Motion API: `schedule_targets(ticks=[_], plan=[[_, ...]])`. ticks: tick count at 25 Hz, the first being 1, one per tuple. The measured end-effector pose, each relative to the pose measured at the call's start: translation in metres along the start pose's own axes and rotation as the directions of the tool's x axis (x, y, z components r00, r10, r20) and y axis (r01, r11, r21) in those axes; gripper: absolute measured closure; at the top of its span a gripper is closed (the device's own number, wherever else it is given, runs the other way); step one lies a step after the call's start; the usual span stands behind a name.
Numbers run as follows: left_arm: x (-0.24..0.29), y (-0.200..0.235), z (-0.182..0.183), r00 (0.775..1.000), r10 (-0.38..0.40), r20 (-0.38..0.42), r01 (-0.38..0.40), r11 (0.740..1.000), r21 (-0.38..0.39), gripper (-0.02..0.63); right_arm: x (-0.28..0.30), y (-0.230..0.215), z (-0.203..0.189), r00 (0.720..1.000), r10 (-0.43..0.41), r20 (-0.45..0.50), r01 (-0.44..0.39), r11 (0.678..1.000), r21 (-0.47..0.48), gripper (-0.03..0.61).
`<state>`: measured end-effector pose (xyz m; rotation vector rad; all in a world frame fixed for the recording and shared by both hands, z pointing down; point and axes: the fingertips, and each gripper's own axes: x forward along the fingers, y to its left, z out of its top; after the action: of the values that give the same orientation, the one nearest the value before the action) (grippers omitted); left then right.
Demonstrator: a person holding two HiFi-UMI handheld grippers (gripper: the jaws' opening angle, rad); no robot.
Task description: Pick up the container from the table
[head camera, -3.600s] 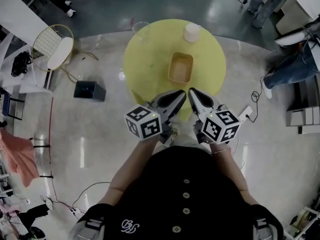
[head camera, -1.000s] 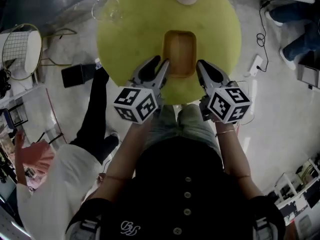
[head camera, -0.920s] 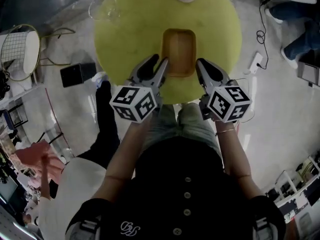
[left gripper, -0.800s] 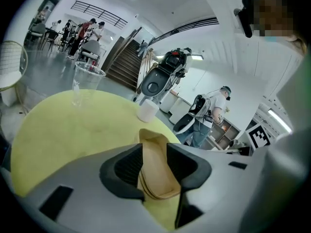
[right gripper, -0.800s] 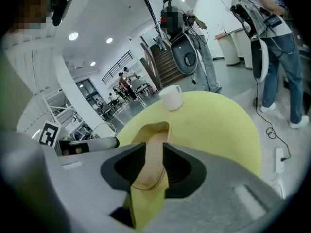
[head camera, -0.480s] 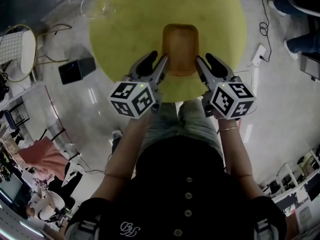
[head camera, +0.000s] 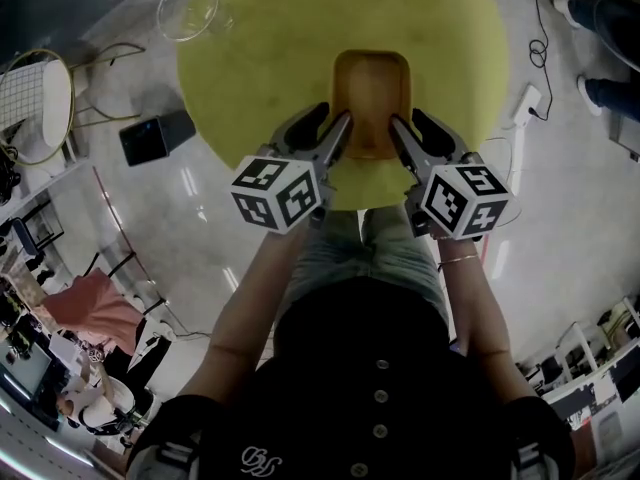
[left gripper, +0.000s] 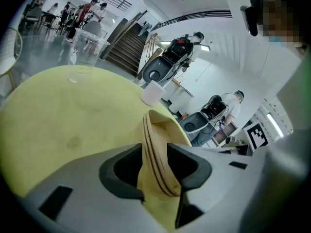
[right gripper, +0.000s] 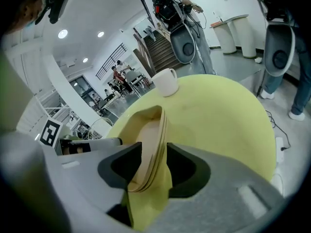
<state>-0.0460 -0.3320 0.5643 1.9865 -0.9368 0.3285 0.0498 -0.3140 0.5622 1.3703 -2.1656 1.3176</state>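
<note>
The tan container (head camera: 372,88) is set flat on the yellow bench (head camera: 250,58), and its two long side walls are straddled, not yet pinched, by the wide-spread left tongs (head camera: 328,124) and right tongs (head camera: 410,124), presumably so that a level two-sided lift can be made.

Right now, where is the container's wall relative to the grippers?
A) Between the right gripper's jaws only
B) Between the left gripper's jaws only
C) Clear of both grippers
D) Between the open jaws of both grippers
D: each gripper view shows a side wall of the container standing between spread jaws, on the left gripper and on the right gripper alike.
</note>
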Motion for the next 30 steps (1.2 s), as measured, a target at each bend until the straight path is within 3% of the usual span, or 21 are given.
schedule_targets(ticks=[14, 20, 30], plan=[[0.013, 0.004, -0.01, 0.999, 0.007, -0.048, -0.008, 1.0, -0.011, 0.466, 0.014, -0.005, -0.008, 0.999, -0.027, -0.043, 0.028, 0.999, 0.027, 0.431], [0.014, 0.006, -0.011, 0.999, 0.017, -0.052, -0.016, 1.0, 0.014, 0.468, 0.016, -0.008, -0.012, 0.996, -0.08, -0.047, 0.08, 0.997, -0.003, 0.497], [0.0, -0.005, -0.008, 1.0, 0.023, 0.005, -0.023, 0.999, -0.041, 0.495, -0.003, 0.002, -0.002, 0.996, -0.093, 0.016, 0.093, 0.995, -0.045, 0.512]])
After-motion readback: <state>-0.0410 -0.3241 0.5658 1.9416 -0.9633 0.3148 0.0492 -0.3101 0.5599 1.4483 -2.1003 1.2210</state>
